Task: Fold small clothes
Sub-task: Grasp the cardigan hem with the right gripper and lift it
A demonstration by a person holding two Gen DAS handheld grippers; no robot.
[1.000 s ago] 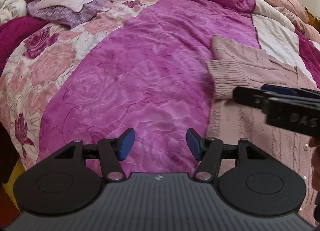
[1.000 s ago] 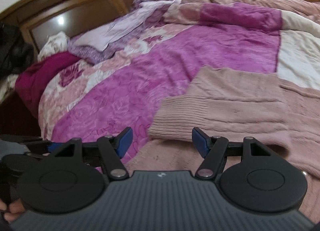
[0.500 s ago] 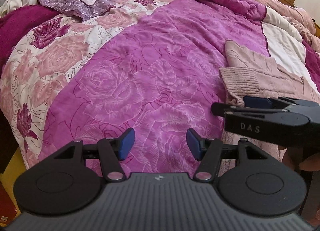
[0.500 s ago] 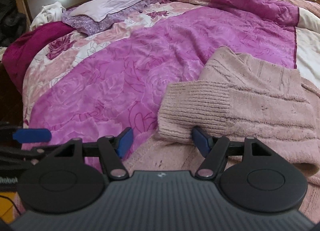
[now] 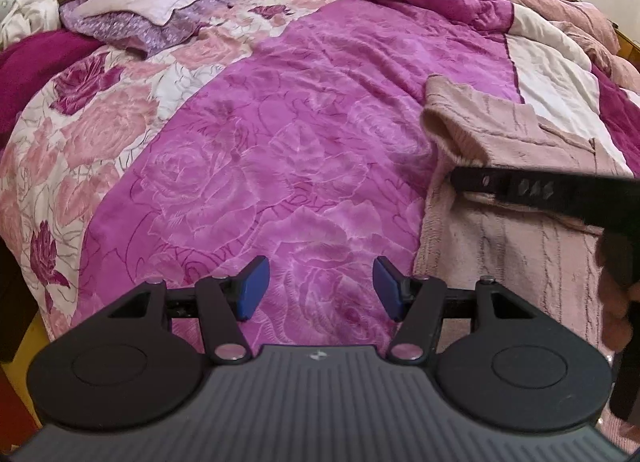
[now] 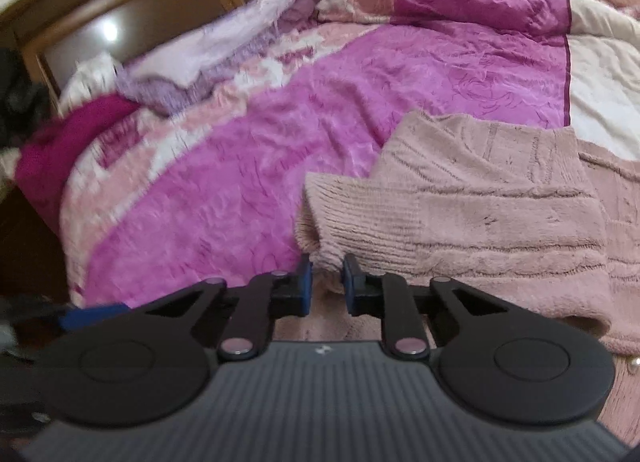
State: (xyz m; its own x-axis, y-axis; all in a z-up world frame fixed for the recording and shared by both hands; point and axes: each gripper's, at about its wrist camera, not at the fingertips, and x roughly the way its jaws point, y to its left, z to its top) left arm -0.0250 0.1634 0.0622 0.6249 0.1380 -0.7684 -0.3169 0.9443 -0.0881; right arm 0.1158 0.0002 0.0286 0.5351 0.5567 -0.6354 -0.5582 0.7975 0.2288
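Note:
A pink knitted sweater (image 6: 500, 197) lies on the right of the bed, one sleeve folded across its body. The sleeve's ribbed cuff (image 6: 360, 217) points left. My right gripper (image 6: 325, 278) has its jaws closing, and the blue pads pinch the cuff's near corner. The left wrist view shows the same sweater (image 5: 520, 238) with the right gripper (image 5: 460, 181) reaching in from the right under the raised cuff (image 5: 444, 121). My left gripper (image 5: 320, 286) hangs open over the magenta quilt, left of the sweater's hem, with nothing between its pads.
A magenta rose-patterned quilt (image 5: 280, 149) covers the bed. A lilac pillow (image 5: 160, 9) and white cloth (image 5: 28, 13) lie near the wooden headboard (image 6: 140, 21). The bed's edge drops off at the lower left (image 5: 24, 326). A hand (image 5: 616, 302) holds the right gripper.
The right gripper moved up to the sleeve cuff and its jaws narrowed from wide apart onto the cuff's corner, which now lifts slightly. The left gripper stays open in place.

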